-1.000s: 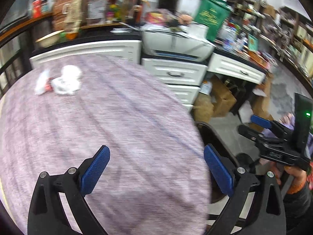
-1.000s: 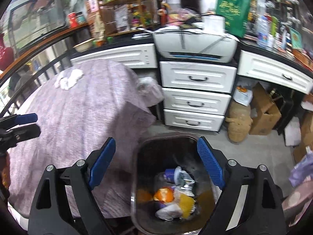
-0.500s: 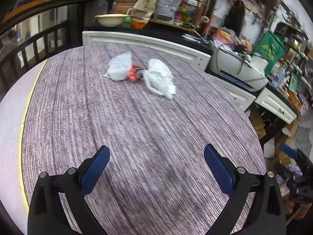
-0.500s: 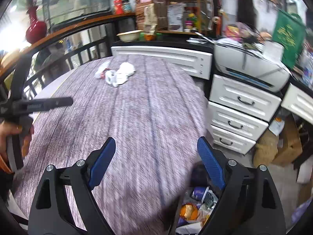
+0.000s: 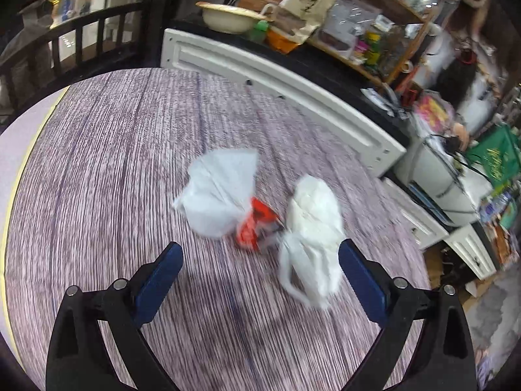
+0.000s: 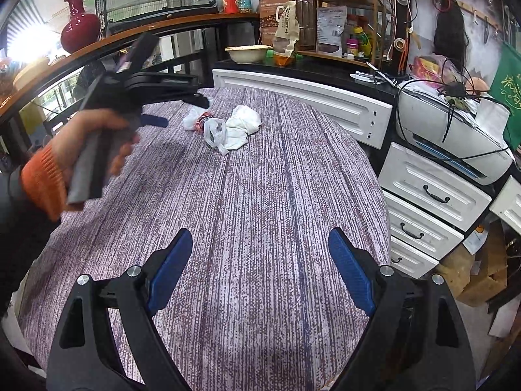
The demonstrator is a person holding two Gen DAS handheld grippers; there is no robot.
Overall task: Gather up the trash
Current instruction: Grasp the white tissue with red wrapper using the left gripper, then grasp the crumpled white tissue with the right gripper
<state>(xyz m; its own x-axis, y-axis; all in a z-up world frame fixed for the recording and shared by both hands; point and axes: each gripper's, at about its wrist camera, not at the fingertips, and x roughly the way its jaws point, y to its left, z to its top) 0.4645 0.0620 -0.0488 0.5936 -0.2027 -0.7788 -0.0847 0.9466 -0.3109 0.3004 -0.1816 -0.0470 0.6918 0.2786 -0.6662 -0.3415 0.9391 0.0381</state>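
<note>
Round table (image 6: 260, 195) with a purple cloth, cluttered shelves behind.
Left gripper (image 5: 260, 257), jaws wide and closing, holds nothing; trash (image 5: 260, 208) lies just ahead. Right gripper (image 6: 260, 251) spread wide, empty, trash well ahead.

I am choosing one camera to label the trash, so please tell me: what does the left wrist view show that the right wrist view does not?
Only the left wrist view: the trash up close, just beyond the left gripper, whose jaws are closing with nothing between them; a red wrapper lies between two white bags.

Only the right wrist view: the person's hand holding the left gripper above the pile, the white drawers, the printer, and the open right gripper.

Both: the purple tablecloth, the trash, the cluttered shelves.
</note>
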